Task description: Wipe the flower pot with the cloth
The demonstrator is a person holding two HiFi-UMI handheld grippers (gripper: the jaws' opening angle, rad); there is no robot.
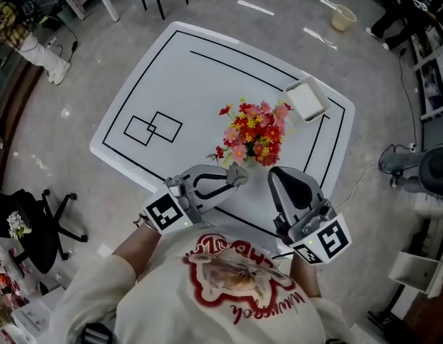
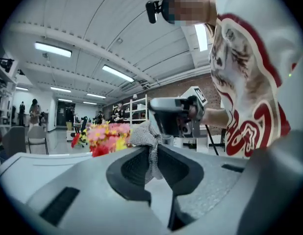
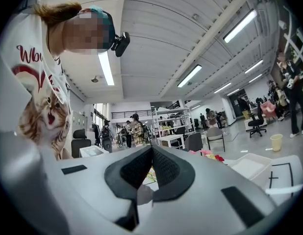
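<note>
- Although the flower pot itself was hidden from above by its own flowers (image 1: pixel 254 133), it was placed by them on the near right part of the white table (image 1: pixel 193 70), close to the near edge.
- The grey cloth (image 1: pixel 234 172) was clamped in the closed jaws of the left gripper (image 1: pixel 241 179). It was bunched at the tips and held just beside the blooms on their near side. Contact with them could not be confirmed.
- No wiping was judged to have been started: the pot's wall had yet to be reached, and the whole rub round it was left to do.
- The right gripper (image 1: pixel 276 172) was seen with its jaws together and nothing between them, poised just to the right of the cloth.
- A white tray (image 1: pixel 306 100) was set just beyond the flowers, toward the table's right edge, so room on that side was judged tight.
- Open tabletop, marked only with black lines, was left on the left and far sides.
- An office chair (image 1: pixel 42 228) was parked on the floor, well apart from the table.
</note>
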